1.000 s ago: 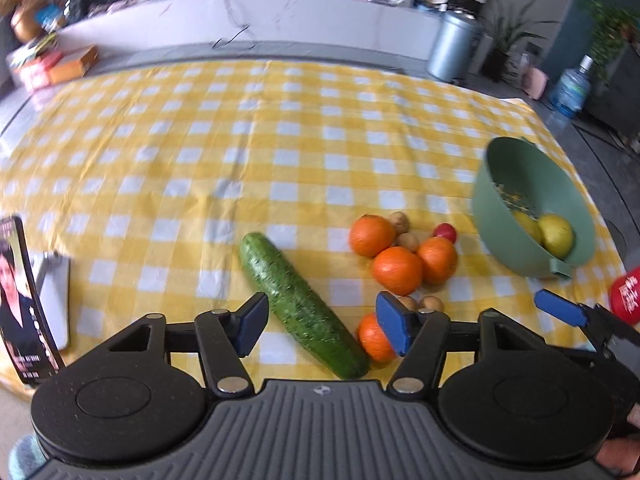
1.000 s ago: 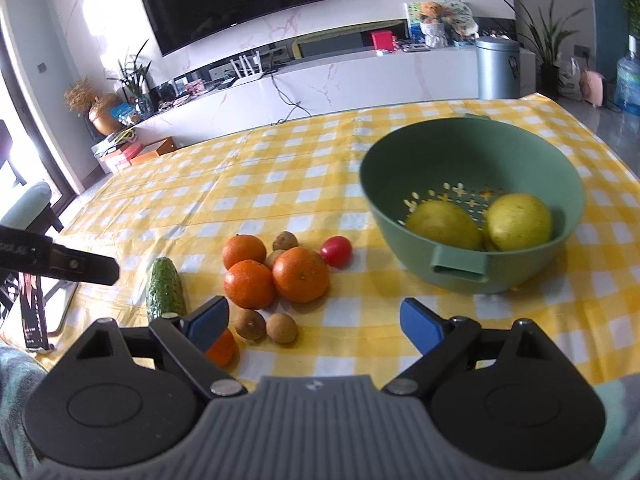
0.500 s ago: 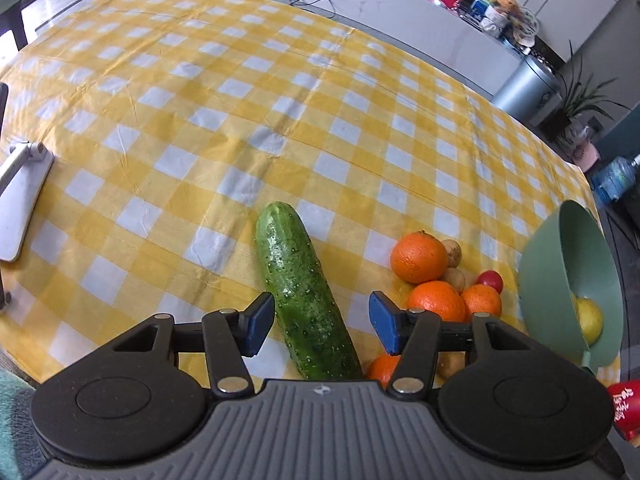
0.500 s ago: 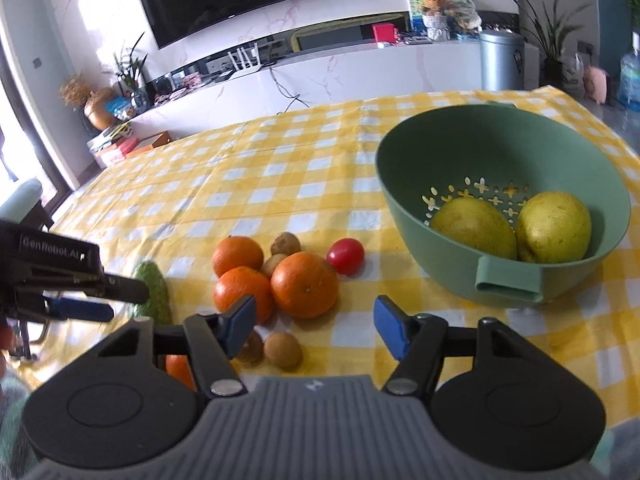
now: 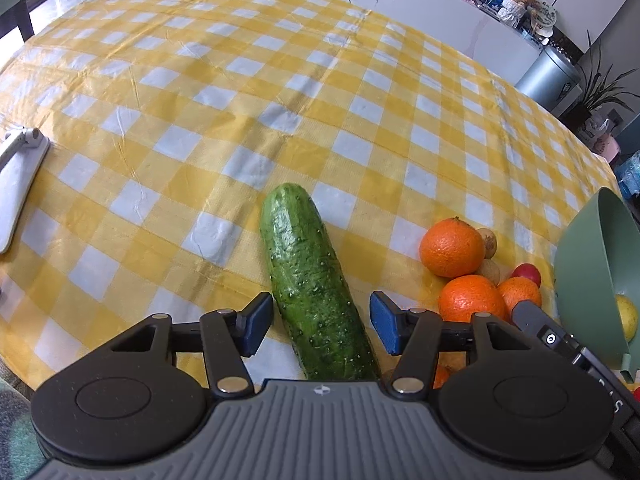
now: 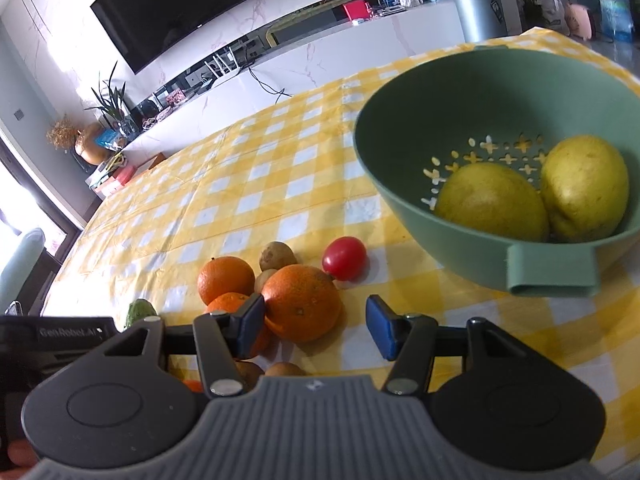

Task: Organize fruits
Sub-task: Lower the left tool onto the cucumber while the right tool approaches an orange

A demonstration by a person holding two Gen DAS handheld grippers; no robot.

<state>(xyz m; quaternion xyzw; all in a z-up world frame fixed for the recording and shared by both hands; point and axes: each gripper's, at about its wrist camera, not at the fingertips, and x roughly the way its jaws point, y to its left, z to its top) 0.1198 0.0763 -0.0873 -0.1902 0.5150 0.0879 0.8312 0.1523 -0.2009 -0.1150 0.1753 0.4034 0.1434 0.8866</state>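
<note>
A green cucumber (image 5: pixel 316 284) lies on the yellow checked cloth between the open fingers of my left gripper (image 5: pixel 320 328), not clamped. Oranges (image 5: pixel 452 246) sit to its right with small brown fruits and a red tomato (image 5: pixel 528 274). My right gripper (image 6: pixel 316 326) is open, just above the nearest orange (image 6: pixel 302 302), whose near side sits between the fingers. The tomato (image 6: pixel 344 258) lies beyond it. A green colander bowl (image 6: pixel 552 276) holds two yellow lemons (image 6: pixel 494 202).
A phone stand base (image 5: pixel 18 184) lies at the table's left edge. The bowl rim (image 5: pixel 584 276) shows at the far right of the left wrist view. The right gripper's body (image 5: pixel 560 344) is close beside the left one. A cabinet and bin stand behind the table.
My left gripper has dropped lower and forward so the cucumber now lies between its fingers. My right gripper has moved forward and down toward the nearest orange, with the bowl closer.
</note>
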